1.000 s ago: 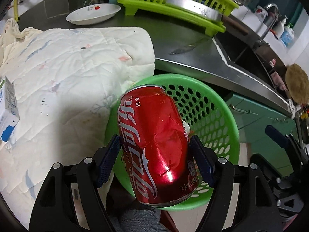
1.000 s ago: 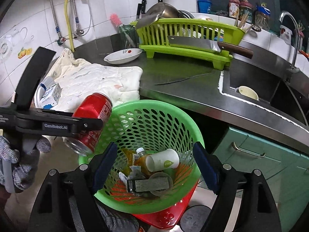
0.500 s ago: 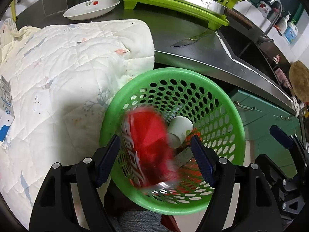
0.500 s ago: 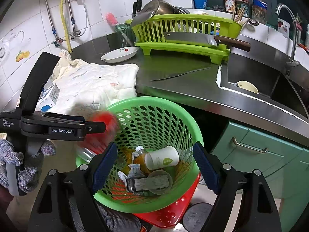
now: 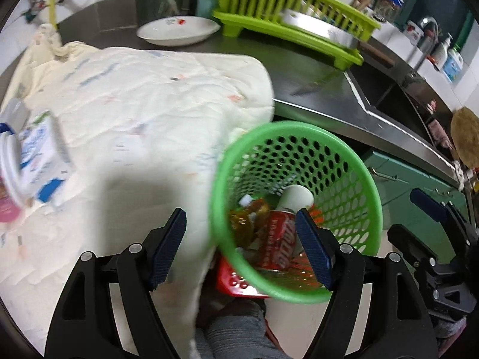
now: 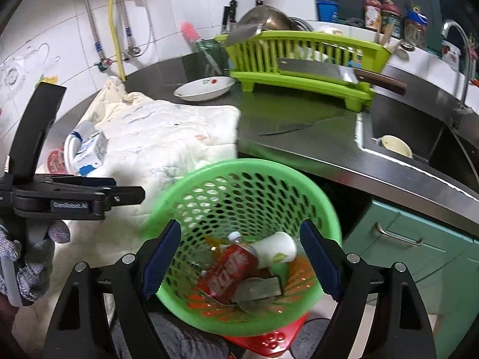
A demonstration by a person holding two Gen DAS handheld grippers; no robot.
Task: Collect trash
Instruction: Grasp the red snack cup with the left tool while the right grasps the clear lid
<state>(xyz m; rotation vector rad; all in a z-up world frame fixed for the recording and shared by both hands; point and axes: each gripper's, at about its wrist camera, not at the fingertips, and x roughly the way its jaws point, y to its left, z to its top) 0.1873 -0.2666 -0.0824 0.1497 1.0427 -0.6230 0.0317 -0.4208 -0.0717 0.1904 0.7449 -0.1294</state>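
The red cola can [image 5: 278,246] lies inside the green perforated basket [image 5: 353,176], among a white paper cup [image 5: 296,197], a small bottle and wrappers. It also shows in the right wrist view [image 6: 227,269], inside the basket [image 6: 239,167]. My left gripper [image 5: 241,249] is open and empty, over the basket's left rim and the quilt edge. My right gripper [image 6: 239,263] is open and empty above the basket. A blue-and-white carton [image 5: 42,155] lies on the quilt at the far left, also seen in the right wrist view [image 6: 89,152].
A cream quilt [image 5: 134,113] covers the left counter. A white dish [image 6: 203,88], a green dish rack [image 6: 305,59] with a cleaver [image 6: 317,70], a knife [image 6: 284,130] and a sink [image 6: 419,143] holding a bowl lie beyond. Green cabinets [image 6: 419,239] stand at the right.
My left gripper opened and let go of the red can, which dropped into the green basket. The left gripper then swung left toward the quilt.
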